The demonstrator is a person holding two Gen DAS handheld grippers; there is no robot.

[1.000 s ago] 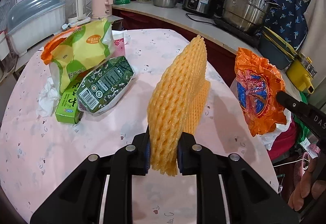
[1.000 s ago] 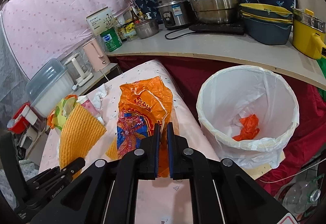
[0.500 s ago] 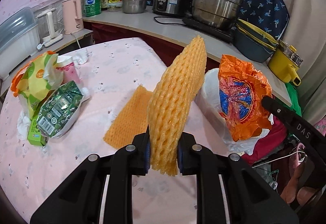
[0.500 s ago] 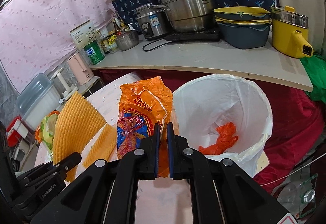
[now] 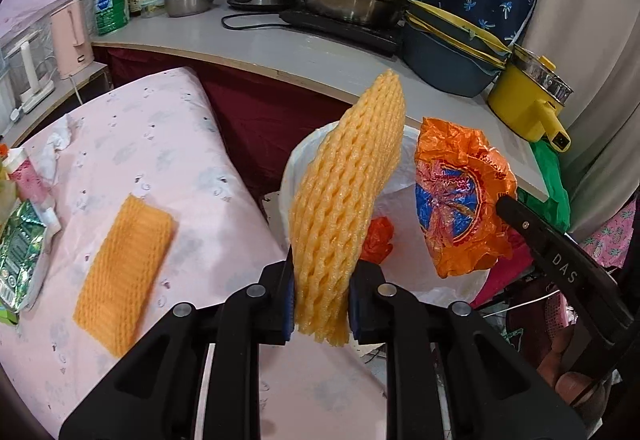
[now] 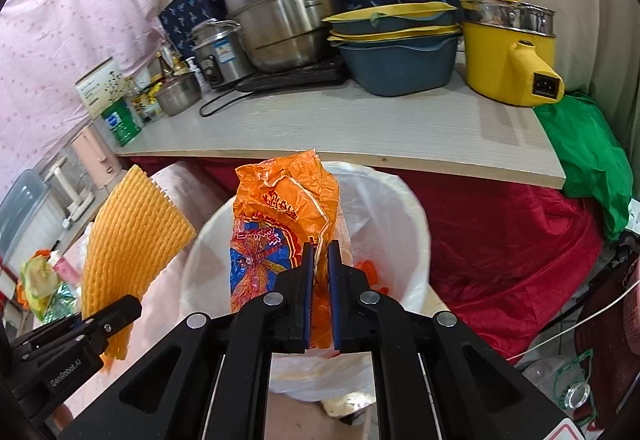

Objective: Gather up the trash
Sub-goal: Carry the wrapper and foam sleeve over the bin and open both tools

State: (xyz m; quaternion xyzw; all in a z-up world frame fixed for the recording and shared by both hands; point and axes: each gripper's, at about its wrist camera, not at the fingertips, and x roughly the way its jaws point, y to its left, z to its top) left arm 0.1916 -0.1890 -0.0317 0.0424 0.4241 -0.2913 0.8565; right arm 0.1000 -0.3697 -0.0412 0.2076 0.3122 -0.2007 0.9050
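Note:
My left gripper is shut on a yellow foam fruit net that stands upright at the table's edge, in front of the white-lined trash bin. The same foam net shows at the left of the right wrist view. My right gripper is shut on a crumpled orange snack bag, held over the mouth of the bin. That orange bag hangs right of the net in the left wrist view. Orange trash lies inside the bin. A second foam net lies flat on the pink table.
A green packet, a pink wrapper and a white tissue lie at the table's left. Behind runs a grey counter with steel pots, stacked basins and a yellow electric pot. Red cloth hangs beside the bin.
Both grippers have swung right, from over the table toward the bin, each keeping its load. The orange bag is now over the bin's mouth; the second net is left behind on the table.

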